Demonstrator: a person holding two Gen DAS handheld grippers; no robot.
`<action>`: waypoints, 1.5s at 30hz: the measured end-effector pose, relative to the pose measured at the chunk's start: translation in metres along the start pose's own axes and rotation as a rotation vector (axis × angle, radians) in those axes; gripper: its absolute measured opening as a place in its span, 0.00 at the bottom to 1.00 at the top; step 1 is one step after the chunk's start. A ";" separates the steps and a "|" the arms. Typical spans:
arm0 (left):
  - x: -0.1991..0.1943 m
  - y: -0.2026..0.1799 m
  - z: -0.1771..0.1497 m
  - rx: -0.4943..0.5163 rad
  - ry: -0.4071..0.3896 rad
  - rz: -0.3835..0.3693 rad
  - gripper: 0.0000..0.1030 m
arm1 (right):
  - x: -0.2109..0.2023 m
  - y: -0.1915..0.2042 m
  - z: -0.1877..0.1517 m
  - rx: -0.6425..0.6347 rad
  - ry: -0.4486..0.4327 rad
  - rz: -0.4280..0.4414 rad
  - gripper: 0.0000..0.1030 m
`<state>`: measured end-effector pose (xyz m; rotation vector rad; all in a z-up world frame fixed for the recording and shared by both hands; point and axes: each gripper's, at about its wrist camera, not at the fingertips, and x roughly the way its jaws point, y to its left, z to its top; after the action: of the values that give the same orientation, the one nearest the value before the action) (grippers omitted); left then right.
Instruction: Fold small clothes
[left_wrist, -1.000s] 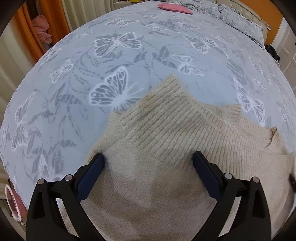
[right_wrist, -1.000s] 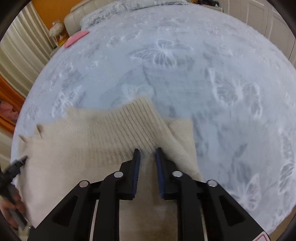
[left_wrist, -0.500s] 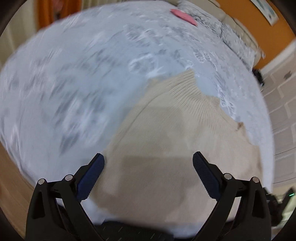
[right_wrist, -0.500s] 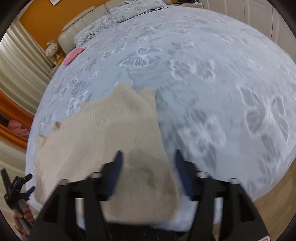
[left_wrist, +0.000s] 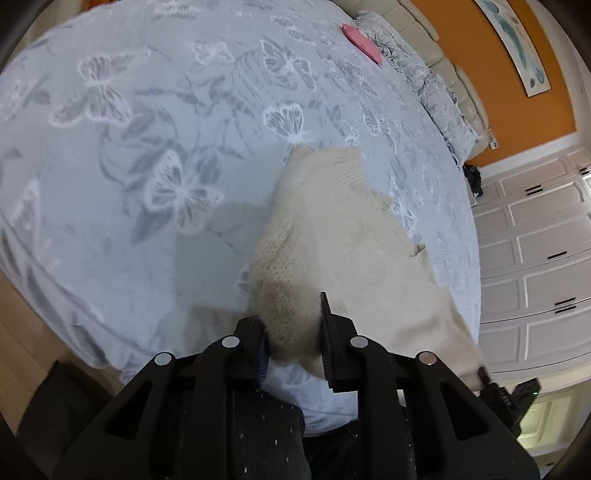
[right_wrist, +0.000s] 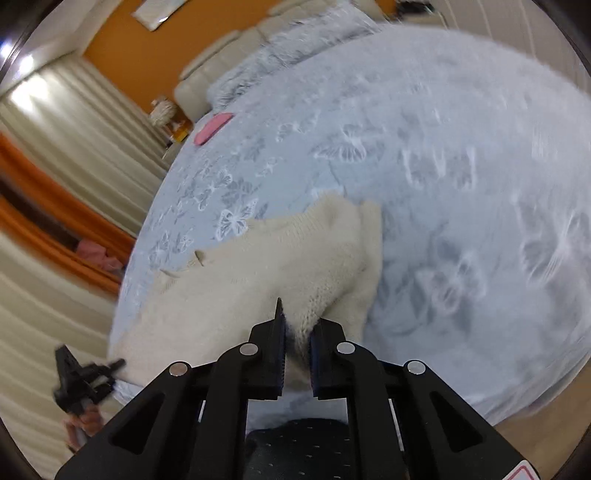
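Observation:
A cream knitted sweater (left_wrist: 332, 236) lies near the front edge of the bed, its far end with sleeves folded in. My left gripper (left_wrist: 293, 343) is shut on the sweater's near left corner. In the right wrist view the sweater (right_wrist: 280, 262) stretches left, and my right gripper (right_wrist: 297, 350) is shut on its near right corner. Both near corners are lifted off the bed. The left gripper also shows at the sweater's far corner in the right wrist view (right_wrist: 85, 376), and the right gripper shows at the lower right of the left wrist view (left_wrist: 506, 395).
The bed has a grey butterfly-print cover (left_wrist: 155, 155). A pink folded item (left_wrist: 362, 37) lies near the pillows (left_wrist: 432, 85). White wardrobe doors (left_wrist: 535, 258) stand on the right; curtains (right_wrist: 55, 184) hang on the left. The wooden floor (left_wrist: 22, 325) shows beside the bed.
Both grippers pulled back to the sweater's near edge. The left closed from wide open onto a corner; the right opened, then closed on the other corner. The near edge is now lifted.

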<state>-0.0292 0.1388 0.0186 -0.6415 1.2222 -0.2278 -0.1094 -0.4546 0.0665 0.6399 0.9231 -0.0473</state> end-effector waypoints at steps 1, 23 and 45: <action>0.004 0.003 -0.002 -0.003 0.012 0.029 0.21 | 0.008 -0.006 -0.004 -0.014 0.028 -0.046 0.09; 0.087 -0.077 0.093 0.214 -0.026 0.179 0.86 | 0.106 -0.013 0.083 -0.026 0.097 -0.132 0.65; 0.059 -0.034 0.086 0.133 -0.075 0.195 0.83 | 0.082 0.002 0.058 -0.067 -0.030 -0.196 0.68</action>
<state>0.0767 0.1112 0.0074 -0.4089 1.1779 -0.1191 -0.0157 -0.4649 0.0307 0.4840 0.9516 -0.1995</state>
